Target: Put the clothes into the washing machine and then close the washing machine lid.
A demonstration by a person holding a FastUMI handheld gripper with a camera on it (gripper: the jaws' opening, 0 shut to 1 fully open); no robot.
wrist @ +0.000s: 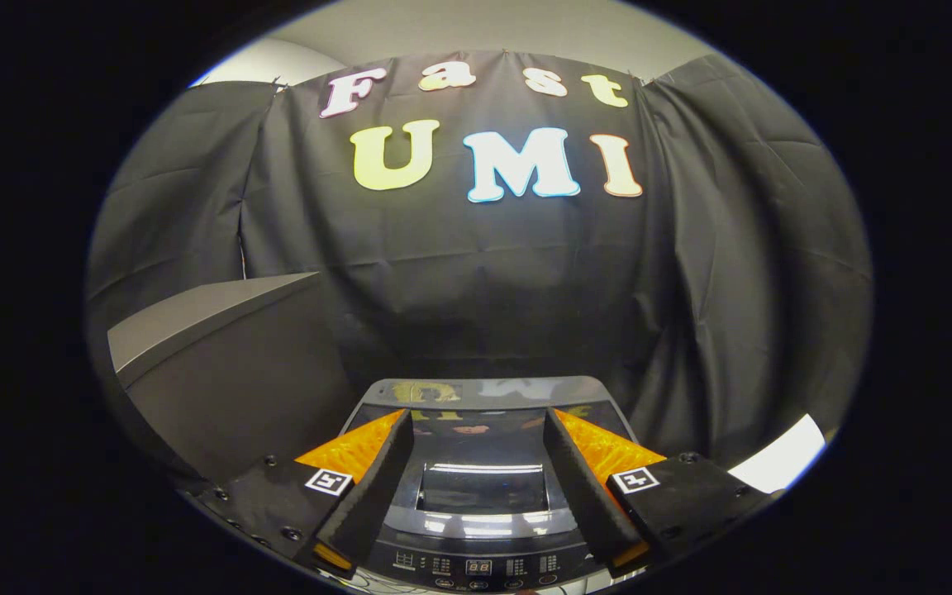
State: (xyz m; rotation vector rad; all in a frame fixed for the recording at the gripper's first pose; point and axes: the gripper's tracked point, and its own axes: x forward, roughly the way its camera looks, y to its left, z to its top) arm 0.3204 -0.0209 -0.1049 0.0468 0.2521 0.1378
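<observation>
Hand-held gripper (478, 430) fingers spread apart, nothing between them but air. Washer (483, 496) directly below and between the fingers, its glossy dark lid (483, 487) lying flat and closed. Control panel (476, 567) on the washer's near edge. Grey box-like unit (228, 372) just left of washer. Black cloth wall (484, 281) close behind washer.

One washing machine (480, 463) sitting with lid (483, 487) down; one grey box (228, 372) standing beside; one claw (480, 475) hovering, fingers spread apart.
</observation>
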